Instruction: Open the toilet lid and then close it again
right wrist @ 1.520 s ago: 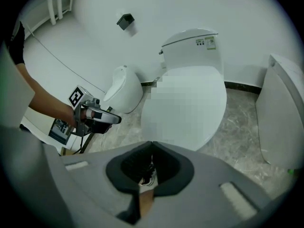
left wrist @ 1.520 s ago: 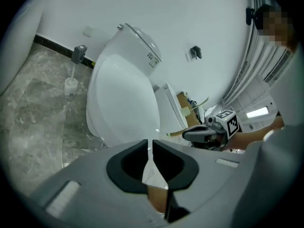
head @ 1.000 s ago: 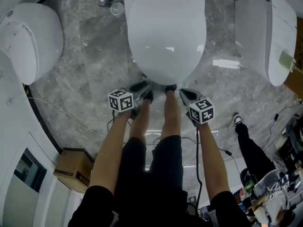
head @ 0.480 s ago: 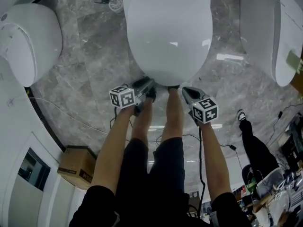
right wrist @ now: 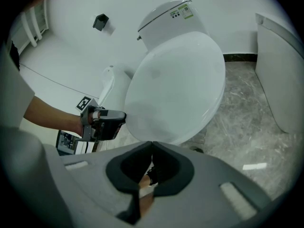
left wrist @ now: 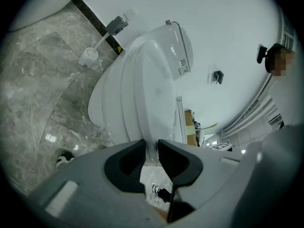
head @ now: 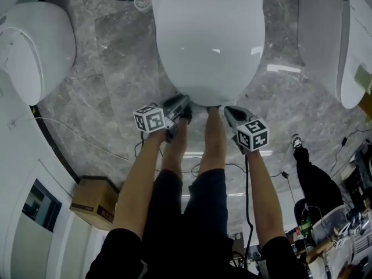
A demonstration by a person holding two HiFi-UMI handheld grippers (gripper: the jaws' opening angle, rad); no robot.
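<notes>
Head view, from the left: a neighbouring white toilet (head: 35, 45) stands well off to the outer side of the left gripper (head: 176, 102). That gripper's fingers stand narrow — they have just been closing — with the front rim of the toilet lid (head: 206, 39) between them. The left gripper view shows the rim filling the gap, both pads against it. The lid lies down, closed, stretching away ahead of the fingertips. Just right of them, the right gripper (head: 230, 111) has its fingers pressed together on nothing, tips just below the lid's front edge — whether touching it I cannot tell. Another white toilet (head: 331, 45) stands well apart beyond its outer side, on the grey marble floor (head: 116, 68).
</notes>
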